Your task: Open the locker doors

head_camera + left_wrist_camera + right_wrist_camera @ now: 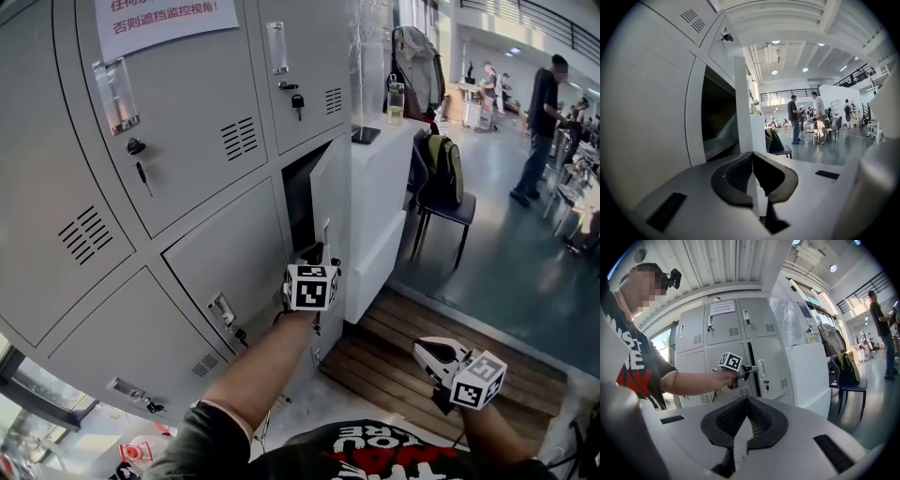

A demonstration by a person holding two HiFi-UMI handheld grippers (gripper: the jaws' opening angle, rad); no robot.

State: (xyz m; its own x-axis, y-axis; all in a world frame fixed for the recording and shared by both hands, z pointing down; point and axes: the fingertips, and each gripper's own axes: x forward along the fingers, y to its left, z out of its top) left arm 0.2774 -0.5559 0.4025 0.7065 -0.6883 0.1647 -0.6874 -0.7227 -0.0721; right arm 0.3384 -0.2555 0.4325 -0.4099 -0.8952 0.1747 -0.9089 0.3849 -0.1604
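Grey locker door: ajar, middle row, right column of the locker bank; the dark compartment shows on its left.
Left tongs: I've got them pinched shut on the door's free edge, thin sheet between the pads.
Right tongs: closed, tips meeting, nothing in them; low and right of the door, well apart from it.
Wooden platform: below-right of the door, under my right tongs.
White cabinet: just right of the door.
Chair: right of the door, past the cabinet; green backpack on it.
Other doors: closed; key in the lock above the door.
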